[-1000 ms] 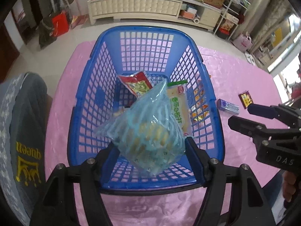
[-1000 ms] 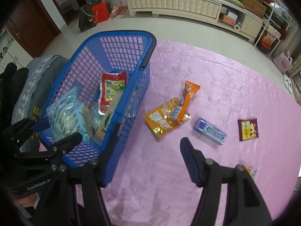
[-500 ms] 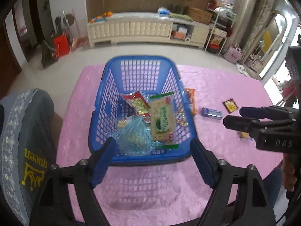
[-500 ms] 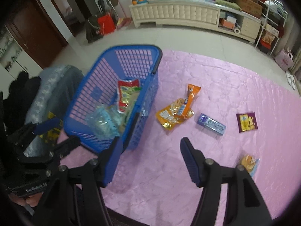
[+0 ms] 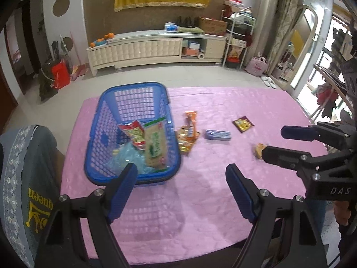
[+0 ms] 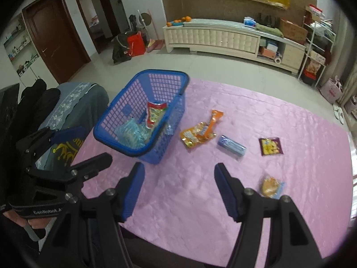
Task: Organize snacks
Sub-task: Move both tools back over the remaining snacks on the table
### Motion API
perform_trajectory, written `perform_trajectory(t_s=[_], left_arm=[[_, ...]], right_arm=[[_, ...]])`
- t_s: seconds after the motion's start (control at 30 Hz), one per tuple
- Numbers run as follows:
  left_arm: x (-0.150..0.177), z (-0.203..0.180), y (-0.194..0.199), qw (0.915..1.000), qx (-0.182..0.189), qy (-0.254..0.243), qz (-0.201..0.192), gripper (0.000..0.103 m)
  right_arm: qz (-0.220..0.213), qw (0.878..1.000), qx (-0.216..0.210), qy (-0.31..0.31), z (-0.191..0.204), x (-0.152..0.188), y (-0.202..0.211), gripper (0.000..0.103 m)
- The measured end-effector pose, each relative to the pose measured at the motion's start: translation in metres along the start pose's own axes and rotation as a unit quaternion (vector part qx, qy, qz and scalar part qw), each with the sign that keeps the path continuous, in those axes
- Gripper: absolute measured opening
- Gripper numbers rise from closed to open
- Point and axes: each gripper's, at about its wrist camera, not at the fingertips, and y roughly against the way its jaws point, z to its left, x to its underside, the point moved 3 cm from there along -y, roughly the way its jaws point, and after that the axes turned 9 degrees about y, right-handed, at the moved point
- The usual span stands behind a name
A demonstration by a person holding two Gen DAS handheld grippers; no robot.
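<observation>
Pink tablecloth [image 5: 200,212] w/ blue basket [image 5: 104,169], tiled floor [image 6: 200,64] behind

My left hand-held gripper [image 5: 179,192] tilts downward, jaws apart, nothing between them. My right hand-held gripper [image 6: 178,191] does likewise, its jaws having just opened slightly.

At the bottom of the frame the right gripper [image 6: 178,188] has its blue-padded jaws apart, just opened a little further, with only the pink counter [image 6: 290,134] between them, and the left gripper [image 6: 75,149] shows at the left edge. Left of centre a blue basket [image 6: 125,149] holds a red-and-green packet [image 6: 155,114] and a pale blue bag [image 6: 131,135]. To its right lie 4 snacks: an orange packet [image 6: 200,131], a blue bar [image 6: 232,146], a dark purple sachet [image 6: 271,146] and, at lower right, a small pastry packet [image 6: 271,186].
</observation>
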Motion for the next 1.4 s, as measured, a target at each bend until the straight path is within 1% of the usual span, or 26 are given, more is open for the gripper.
perform_trajectory(t_s=[0.2,0.3,0.57,0.77,0.87,0.93,1.0,1.07,1.17,1.23,1.3,1.4], left_arm=[[0.005,-0.031,0.002,0.9997,0.011,-0.021,0.000,0.081],[0.005,-0.044,-0.002,0.9996,0.018,-0.023,0.002,0.081],[0.010,-0.085,-0.021,0.9979,0.042,-0.045,0.019,0.081],[0.015,-0.116,-0.050,0.9961,0.046,-0.060,0.044,0.081],[0.017,-0.133,-0.067,0.9946,0.058,-0.065,0.057,0.081],[0.017,-0.143,-0.078,0.9940,0.058,-0.067,0.063,0.081],[0.017,-0.151,-0.090,0.9939,0.056,-0.068,0.067,0.081],[0.018,-0.158,-0.099,0.9944,0.056,-0.062,0.066,0.081],[0.021,-0.167,-0.118,0.9939,0.064,-0.048,0.076,0.081],[0.025,-0.175,-0.127,0.9944,0.062,-0.042,0.074,0.081],[0.030,-0.187,-0.136,0.9939,0.067,-0.048,0.073,0.081],[0.039,-0.201,-0.154,0.9929,0.061,-0.059,0.083,0.081]], right_arm=[[-0.009,0.999,0.016,-0.032,-0.036,0.018,0.020,0.079],[-0.010,0.999,0.022,-0.042,-0.050,0.026,0.025,0.082],[-0.008,0.997,0.036,-0.070,-0.089,0.052,0.032,0.084],[0.002,0.995,0.031,-0.097,-0.120,0.075,0.024,0.084],[0.008,0.993,0.032,-0.112,-0.137,0.088,0.019,0.084],[0.020,0.991,0.028,-0.131,-0.152,0.097,0.014,0.084],[0.018,0.989,0.023,-0.145,-0.167,0.103,0.012,0.084],[0.014,0.988,0.030,-0.151,-0.177,0.108,0.012,0.084],[0.009,0.988,0.046,-0.150,-0.194,0.120,0.008,0.084],[0.010,0.987,0.054,-0.153,-0.205,0.131,0.003,0.084],[0.009,0.985,0.059,-0.160,-0.217,0.142,-0.004,0.084],[0.004,0.983,0.070,-0.170,-0.231,0.153,-0.013,0.084]])
